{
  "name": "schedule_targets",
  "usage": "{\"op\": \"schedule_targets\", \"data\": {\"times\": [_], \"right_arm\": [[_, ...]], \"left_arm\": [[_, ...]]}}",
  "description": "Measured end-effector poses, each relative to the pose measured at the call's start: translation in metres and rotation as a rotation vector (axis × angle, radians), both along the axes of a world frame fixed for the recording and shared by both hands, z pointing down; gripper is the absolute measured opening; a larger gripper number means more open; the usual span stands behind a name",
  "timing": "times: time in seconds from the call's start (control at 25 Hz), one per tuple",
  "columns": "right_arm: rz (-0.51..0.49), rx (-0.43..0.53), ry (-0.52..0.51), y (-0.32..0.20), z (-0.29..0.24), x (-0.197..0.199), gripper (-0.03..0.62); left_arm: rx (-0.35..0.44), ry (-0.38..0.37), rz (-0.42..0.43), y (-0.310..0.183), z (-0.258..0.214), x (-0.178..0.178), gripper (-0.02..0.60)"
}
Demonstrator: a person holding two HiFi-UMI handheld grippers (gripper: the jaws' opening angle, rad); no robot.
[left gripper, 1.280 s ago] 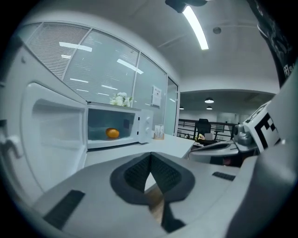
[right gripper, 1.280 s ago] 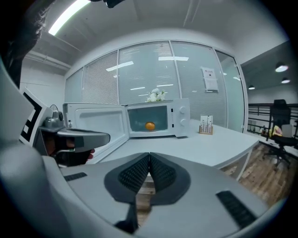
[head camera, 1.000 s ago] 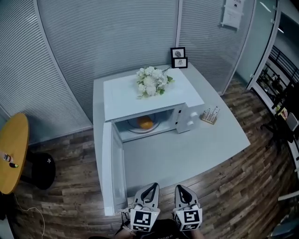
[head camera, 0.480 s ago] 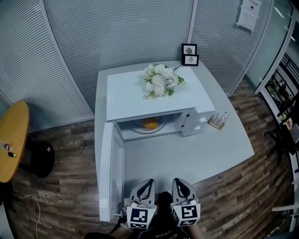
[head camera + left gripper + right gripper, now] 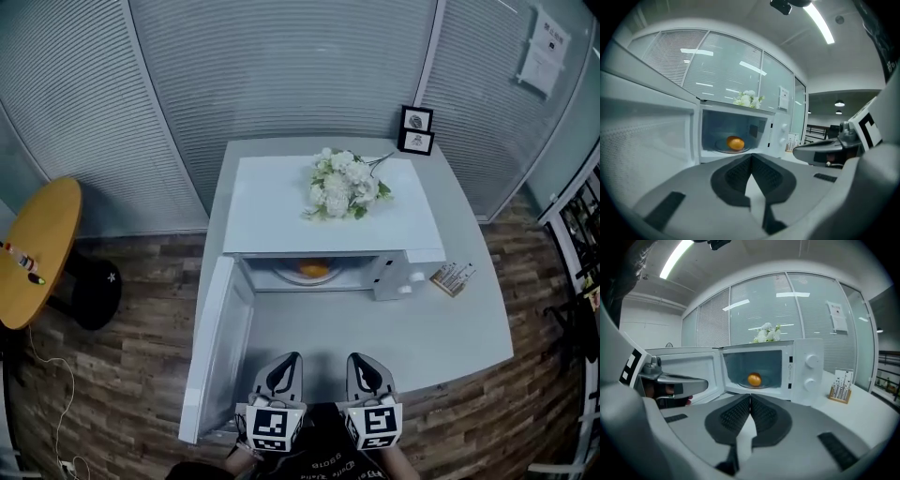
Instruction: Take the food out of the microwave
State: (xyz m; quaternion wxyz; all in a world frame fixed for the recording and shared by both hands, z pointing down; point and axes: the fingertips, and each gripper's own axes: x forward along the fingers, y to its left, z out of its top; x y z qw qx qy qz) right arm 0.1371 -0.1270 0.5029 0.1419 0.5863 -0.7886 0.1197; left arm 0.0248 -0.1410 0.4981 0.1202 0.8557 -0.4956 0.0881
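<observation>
A white microwave (image 5: 328, 220) stands on the grey table (image 5: 394, 328) with its door (image 5: 214, 352) swung open to the left. Inside, an orange (image 5: 313, 269) lies on the glass turntable (image 5: 717, 147); it also shows as the orange (image 5: 735, 143) and the orange (image 5: 754, 379) in the two gripper views. My left gripper (image 5: 285, 361) and right gripper (image 5: 359, 360) hang side by side at the table's near edge, well short of the oven. Both are shut with nothing between their pads (image 5: 740, 173).
A bunch of white flowers (image 5: 345, 187) lies on top of the microwave. Two small picture frames (image 5: 415, 130) stand at the table's back. A small wooden holder (image 5: 452, 278) sits right of the oven. A round yellow table (image 5: 37, 248) stands to the left.
The head view has swung so the microwave now sits more to the right and squarer on. Both grippers kept side by side, shifting a little across the table's front edge.
</observation>
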Motion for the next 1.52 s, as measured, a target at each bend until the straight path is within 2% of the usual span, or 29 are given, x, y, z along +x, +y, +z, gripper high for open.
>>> {"op": "schedule_targets", "data": {"times": [0.24, 0.4, 0.64, 0.84, 1.12, 1.16, 1.24, 1.52], "right_arm": [[-0.055, 0.007, 0.005, -0.032, -0.001, 0.003, 0.003], [-0.086, 0.005, 0.001, -0.058, -0.001, 0.006, 0.005], [-0.143, 0.002, 0.01, -0.093, -0.004, -0.001, 0.005], [-0.174, 0.008, 0.011, -0.116, -0.006, -0.011, 0.005], [-0.203, 0.012, 0.004, -0.144, -0.004, -0.023, 0.006], [-0.21, 0.012, -0.006, -0.148, -0.004, -0.026, 0.013], [-0.223, 0.004, -0.017, -0.155, -0.002, -0.031, 0.111], [-0.234, -0.042, -0.03, -0.181, 0.011, -0.042, 0.225]], "left_arm": [[-0.004, -0.006, -0.092, -0.016, 0.0, -0.008, 0.006], [-0.019, 0.018, -0.138, -0.023, -0.001, -0.009, 0.006], [-0.025, 0.005, -0.182, -0.028, 0.001, -0.014, 0.006], [-0.078, 0.018, -0.214, -0.029, 0.007, -0.022, 0.006], [-0.105, 0.008, -0.242, -0.027, 0.015, -0.029, 0.006], [-0.108, 0.005, -0.247, -0.028, 0.016, -0.03, 0.007], [-0.115, 0.0, -0.253, -0.027, 0.017, -0.033, 0.006], [-0.143, -0.009, -0.266, -0.026, 0.022, -0.041, 0.006]]}}
